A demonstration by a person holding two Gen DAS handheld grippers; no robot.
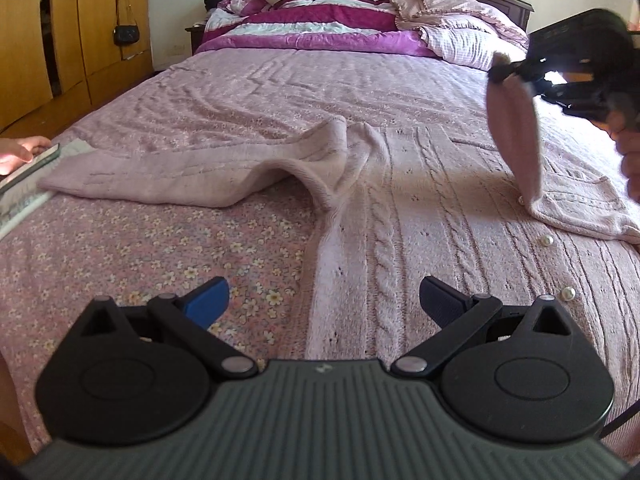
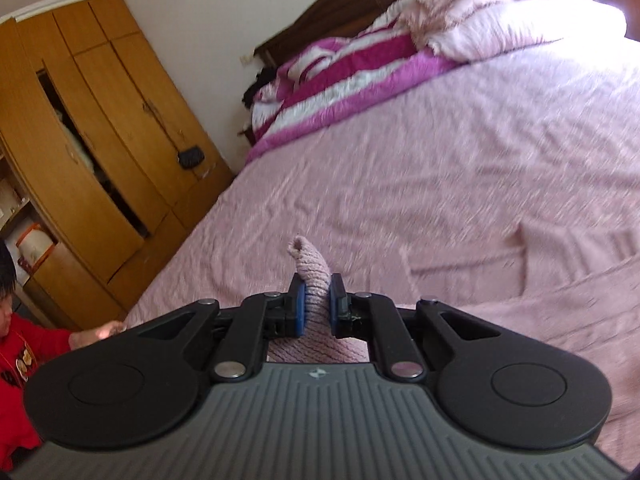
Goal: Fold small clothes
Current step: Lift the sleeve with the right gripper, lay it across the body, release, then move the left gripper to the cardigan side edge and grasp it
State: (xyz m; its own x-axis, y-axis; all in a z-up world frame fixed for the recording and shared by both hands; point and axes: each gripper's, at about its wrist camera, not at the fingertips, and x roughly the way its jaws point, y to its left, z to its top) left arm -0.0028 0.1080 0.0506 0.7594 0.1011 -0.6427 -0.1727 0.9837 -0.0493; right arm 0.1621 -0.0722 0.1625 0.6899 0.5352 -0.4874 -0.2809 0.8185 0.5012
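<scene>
Left gripper [image 1: 324,300] spread above bed [image 1: 180,240], cardigan [image 1: 420,208] flat ahead, sleeve [image 1: 180,180] trailing left toward phone [image 1: 32,166]. Right gripper [image 2: 318,304] pinching cuff [image 2: 314,276], lifted at right; pinch close-up in right view only.

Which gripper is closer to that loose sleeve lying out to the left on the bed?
Left. The left gripper hangs open just short of the flat sleeve, touching nothing. The right gripper is farther off on the cardigan's other side, shut on the other sleeve.
</scene>
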